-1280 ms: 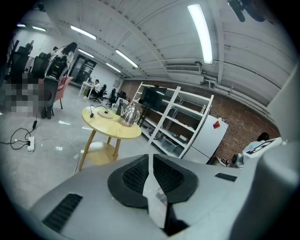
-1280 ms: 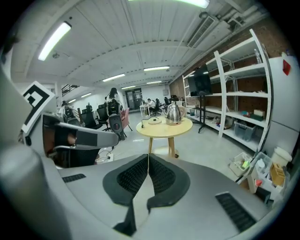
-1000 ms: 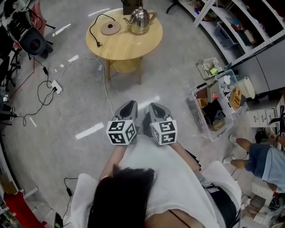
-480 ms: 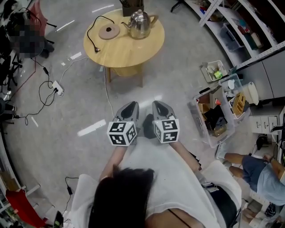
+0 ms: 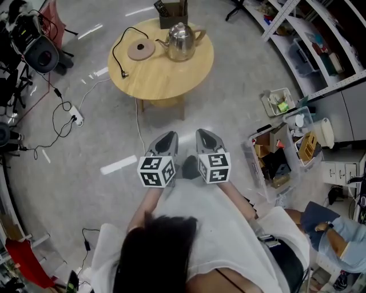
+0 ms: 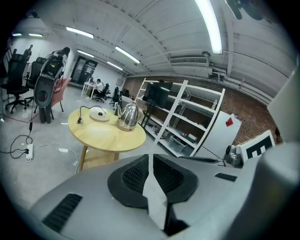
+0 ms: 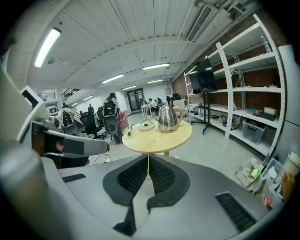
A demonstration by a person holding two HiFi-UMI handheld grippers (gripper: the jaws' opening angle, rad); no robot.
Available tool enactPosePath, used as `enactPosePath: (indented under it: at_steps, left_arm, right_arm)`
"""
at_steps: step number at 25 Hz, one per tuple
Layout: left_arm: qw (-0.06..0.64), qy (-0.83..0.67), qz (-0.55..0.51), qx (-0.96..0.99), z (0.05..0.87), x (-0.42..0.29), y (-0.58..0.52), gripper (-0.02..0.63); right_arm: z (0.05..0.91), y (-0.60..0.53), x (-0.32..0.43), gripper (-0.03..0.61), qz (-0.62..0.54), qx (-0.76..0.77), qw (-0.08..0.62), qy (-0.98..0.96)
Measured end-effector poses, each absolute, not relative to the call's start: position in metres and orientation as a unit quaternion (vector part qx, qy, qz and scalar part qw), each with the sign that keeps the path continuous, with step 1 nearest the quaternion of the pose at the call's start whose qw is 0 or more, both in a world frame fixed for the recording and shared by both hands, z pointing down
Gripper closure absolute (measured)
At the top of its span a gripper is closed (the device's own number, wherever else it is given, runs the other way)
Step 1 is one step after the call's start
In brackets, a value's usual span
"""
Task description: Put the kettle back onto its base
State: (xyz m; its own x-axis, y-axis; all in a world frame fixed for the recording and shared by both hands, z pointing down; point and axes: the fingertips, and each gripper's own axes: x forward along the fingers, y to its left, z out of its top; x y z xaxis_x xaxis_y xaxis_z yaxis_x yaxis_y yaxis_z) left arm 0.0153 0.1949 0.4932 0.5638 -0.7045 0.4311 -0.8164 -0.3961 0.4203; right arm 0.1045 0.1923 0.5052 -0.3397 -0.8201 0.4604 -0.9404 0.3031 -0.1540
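A steel kettle (image 5: 180,41) stands upright on the round wooden table (image 5: 166,77), to the right of its tan round base (image 5: 140,50). The base's black cord ends in a loose plug (image 5: 123,73). My left gripper (image 5: 169,135) and right gripper (image 5: 203,133) are side by side over the floor, well short of the table, both shut and holding nothing. In the left gripper view the kettle (image 6: 129,117) and base (image 6: 98,116) lie far beyond the closed jaws. The right gripper view also shows the kettle (image 7: 168,118) and base (image 7: 146,125) far ahead.
A dark box (image 5: 173,12) sits at the table's back edge. A power strip (image 5: 73,113) and cables lie on the floor to the left. Clear bins (image 5: 274,154) and shelving (image 5: 311,40) line the right side. A person (image 5: 337,229) is at the lower right.
The table with the kettle has drawn a little closer in the head view as both grippers were carried forward. Both stay shut. The person at the right has shifted.
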Motion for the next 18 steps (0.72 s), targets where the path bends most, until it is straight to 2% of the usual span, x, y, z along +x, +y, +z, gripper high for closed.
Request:
enactPosePath:
  at_steps: [18]
  left_arm:
    - [0.303, -0.499, 0.093, 0.807, 0.494, 0.058, 0.118, 0.563]
  right_arm:
    - [0.507, 0.106, 0.15, 0.55, 0.224, 0.52, 0.136, -0.813]
